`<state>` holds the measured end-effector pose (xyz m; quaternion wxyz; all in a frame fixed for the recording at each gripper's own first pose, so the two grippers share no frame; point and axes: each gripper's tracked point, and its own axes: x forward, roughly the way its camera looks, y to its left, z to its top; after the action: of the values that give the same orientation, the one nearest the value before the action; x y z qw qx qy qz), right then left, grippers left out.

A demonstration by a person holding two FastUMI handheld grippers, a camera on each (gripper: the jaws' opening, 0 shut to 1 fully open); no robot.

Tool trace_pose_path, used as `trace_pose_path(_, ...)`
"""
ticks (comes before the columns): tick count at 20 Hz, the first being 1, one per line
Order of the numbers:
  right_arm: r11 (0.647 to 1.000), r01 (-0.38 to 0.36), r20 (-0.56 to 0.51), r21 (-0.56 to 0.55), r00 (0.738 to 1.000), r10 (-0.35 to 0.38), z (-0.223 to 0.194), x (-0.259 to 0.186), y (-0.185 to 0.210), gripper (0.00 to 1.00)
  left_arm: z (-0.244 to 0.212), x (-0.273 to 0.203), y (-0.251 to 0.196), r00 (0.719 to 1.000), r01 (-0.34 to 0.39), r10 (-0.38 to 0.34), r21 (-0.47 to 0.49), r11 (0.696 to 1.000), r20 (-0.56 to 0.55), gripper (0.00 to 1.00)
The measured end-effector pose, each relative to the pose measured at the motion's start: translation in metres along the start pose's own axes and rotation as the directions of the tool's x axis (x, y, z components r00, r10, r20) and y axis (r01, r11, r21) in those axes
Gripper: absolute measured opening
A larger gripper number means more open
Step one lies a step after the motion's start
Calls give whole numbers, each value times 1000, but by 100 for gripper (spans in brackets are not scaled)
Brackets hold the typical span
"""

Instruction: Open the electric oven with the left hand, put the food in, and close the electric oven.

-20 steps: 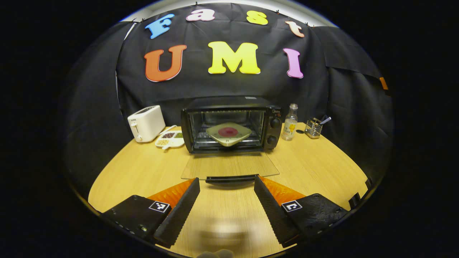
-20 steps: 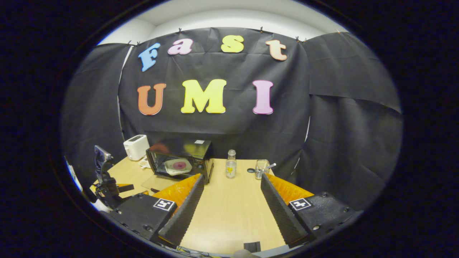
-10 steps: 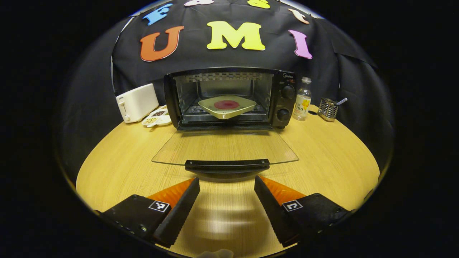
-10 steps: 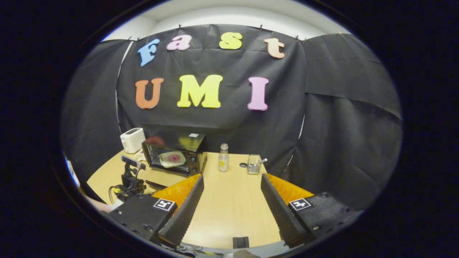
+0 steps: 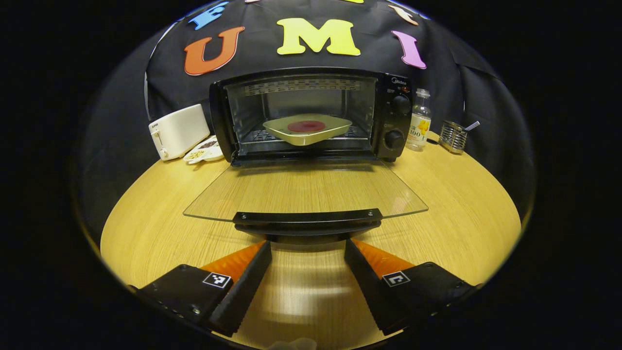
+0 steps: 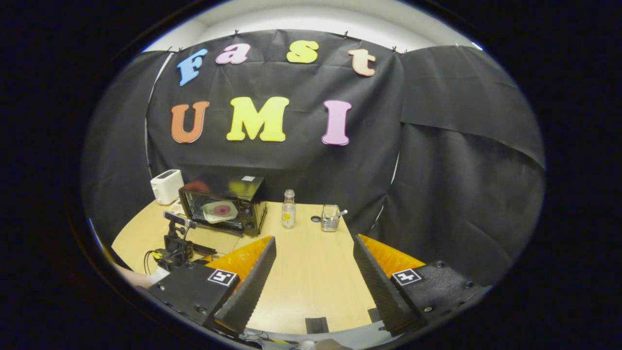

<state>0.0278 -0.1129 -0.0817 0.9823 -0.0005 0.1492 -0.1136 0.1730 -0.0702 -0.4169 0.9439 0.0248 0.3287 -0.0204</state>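
The black electric oven stands open at the back of the table, its glass door lying flat toward me. A pale square plate with a red disc of food rests on the rack inside. The door's black handle sits just ahead of my left gripper, which is open and holds nothing. In the right gripper view the oven is far off to the left, with the other gripper in front of it. My right gripper is open over bare table.
A white toaster and a small divided dish stand left of the oven. A glass bottle and a wire holder stand to its right. The round wooden table curves off at both sides.
My left gripper has moved forward and lower toward the oven door's handle, so the oven looms larger. The right gripper drifted back and rightward, still open.
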Motion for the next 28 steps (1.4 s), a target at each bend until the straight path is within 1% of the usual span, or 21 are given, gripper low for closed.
trace_pose_path(4, 1000, 0, 5, 30, 1000, 0, 3, 5, -1, 100, 12, -6, 2, 1000, 8, -8, 1, 1000, 12, 97)
trace_pose_path(8, 999, 1, 13, 45, 1000, -1, 3, 9, 1, 100, 37, -16, 3, 999, 17, -17, 2, 1000, 44, 97)
trace_pose_path(12, 997, 4, 24, 76, 1000, -6, 5, 12, 2, 100, 72, -22, 7, 996, 25, -25, 3, 1000, 88, 98)
trace_pose_path(17, 993, 19, 25, 120, 999, -22, 0, 13, 3, 100, 131, -28, 8, 985, 41, -45, 25, 999, 166, 98)
trace_pose_path(19, 991, 27, 29, 134, 999, -31, -2, 13, 3, 100, 148, -27, 9, 981, 45, -53, 48, 998, 186, 97)
trace_pose_path(20, 990, 33, 28, 140, 999, -37, -4, 12, 3, 100, 156, -26, 11, 981, 35, -44, 55, 998, 188, 96)
trace_pose_path(22, 986, 45, 30, 160, 998, -51, -5, 12, 0, 100, 170, -23, 12, 978, 38, -50, 65, 997, 201, 98)
trace_pose_path(24, 983, 59, 27, 172, 998, -65, -9, 11, -1, 100, 182, -20, 12, 979, 49, -57, 47, 998, 198, 98)
trace_pose_path(26, 981, 78, 24, 180, 996, -84, -11, 10, -4, 100, 197, -10, 14, 975, 46, -59, 64, 997, 214, 98)
trace_pose_path(28, 978, 94, 22, 185, 995, -99, -11, 8, -7, 100, 195, -2, 10, 979, 66, -76, 56, 996, 191, 98)
